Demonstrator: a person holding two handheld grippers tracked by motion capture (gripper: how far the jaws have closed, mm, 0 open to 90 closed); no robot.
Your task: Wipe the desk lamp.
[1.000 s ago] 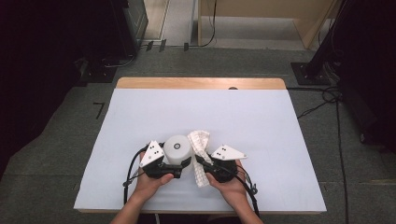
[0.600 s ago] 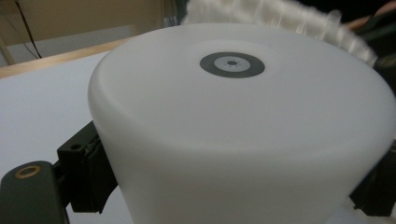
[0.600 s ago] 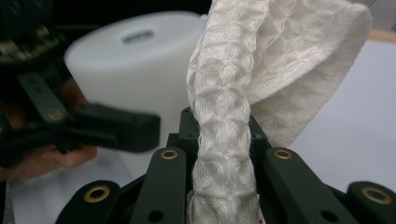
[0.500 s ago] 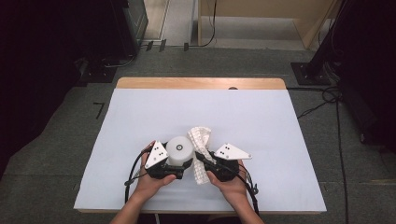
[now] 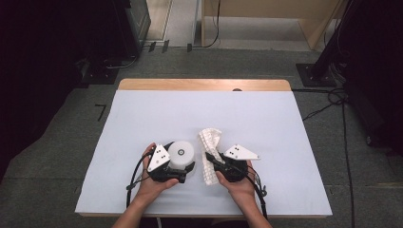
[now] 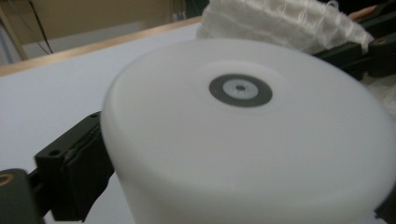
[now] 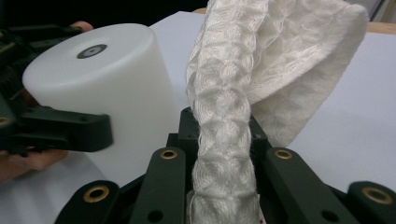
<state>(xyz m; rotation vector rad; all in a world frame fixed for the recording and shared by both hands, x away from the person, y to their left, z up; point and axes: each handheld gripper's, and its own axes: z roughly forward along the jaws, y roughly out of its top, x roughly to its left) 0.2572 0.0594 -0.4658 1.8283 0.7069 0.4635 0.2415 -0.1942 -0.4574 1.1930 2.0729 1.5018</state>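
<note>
Left gripper (image 5: 183, 173) sits at lower centre-left of the high view, jaws either side of the white cylinder (image 5: 181, 154). Its jaws have just been opening, with the cylinder between them. In the left gripper view the cylinder (image 6: 247, 135) stands upright on its flat end, grey ring mark on top, and one black finger (image 6: 77, 175) at lower left sits right against its side. Whether that pad still presses the wall, cannot tell; the jaws stand spread wide around it.

Right gripper (image 5: 211, 161) is at lower centre-right of the high view, just beside the cylinder. Its jaws are clamped tight on the white textured cloth (image 5: 209, 152). In the right gripper view the cloth (image 7: 243, 93) rises as a bunched strip from between the jaws at bottom centre and fans out into a loose flap at upper right. The cylinder (image 7: 100, 88) is at the left of that view, near the cloth, with the left gripper's finger (image 7: 65, 130) across its lower side.

Both things rest on the white table sheet (image 5: 157, 111), toward the lower middle of the high view; the wooden table edge (image 5: 204, 84) runs along the sheet's top.
</note>
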